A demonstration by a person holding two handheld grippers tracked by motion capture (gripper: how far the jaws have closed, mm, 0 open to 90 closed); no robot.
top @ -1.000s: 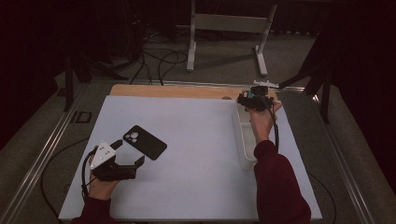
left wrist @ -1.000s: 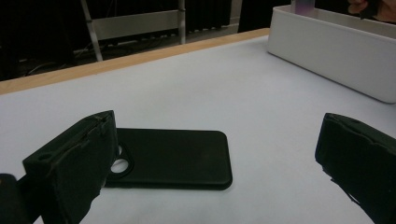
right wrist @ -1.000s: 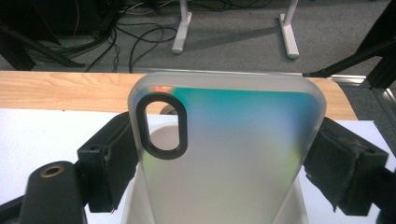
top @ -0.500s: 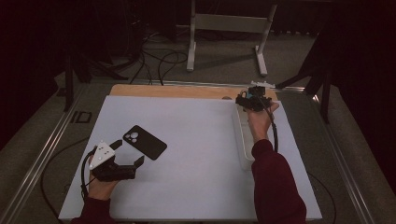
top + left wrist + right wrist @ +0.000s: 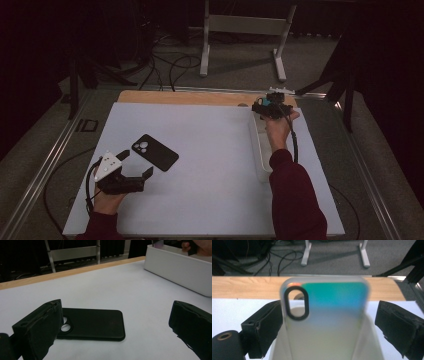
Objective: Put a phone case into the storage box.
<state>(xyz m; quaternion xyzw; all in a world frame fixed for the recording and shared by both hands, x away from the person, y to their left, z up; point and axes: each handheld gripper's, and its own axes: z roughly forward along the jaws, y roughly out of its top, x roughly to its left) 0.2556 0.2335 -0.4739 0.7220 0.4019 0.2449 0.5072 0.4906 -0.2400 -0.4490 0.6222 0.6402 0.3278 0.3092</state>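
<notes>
The white worktop (image 5: 210,195) covers most of the table, with a strip of bare wood (image 5: 185,97) showing along its far edge. Grey floor lies beyond, crossed by cables (image 5: 170,67) and the feet of a white metal stand (image 5: 245,37).

Along the right edge of the worktop, toward the far right corner, sits a long white tray (image 5: 258,150), its length running front to back. The left gripper view shows its tall plain side wall (image 5: 180,272).

Above the far end of that tray the right hand (image 5: 278,129) holds the right gripper (image 5: 270,106). In the right gripper view a clear phone case (image 5: 325,320) with a teal-to-pale sheen and a black-ringed camera cutout stands upright between the jaws, over the tray. The jaws have just been opening: the left jaw sits right at the case's edge, while a gap shows between the case and the right jaw, so the pads no longer clamp it.

A black phone case (image 5: 155,152) lies flat on the worktop in the left half, toward the near left corner, camera holes at its far-left end.

Just in front of it the left hand (image 5: 107,200) holds the left gripper (image 5: 136,163) low over the worktop. Its jaws stand wide apart with nothing between them, and the black case lies just beyond the left jaw.
</notes>
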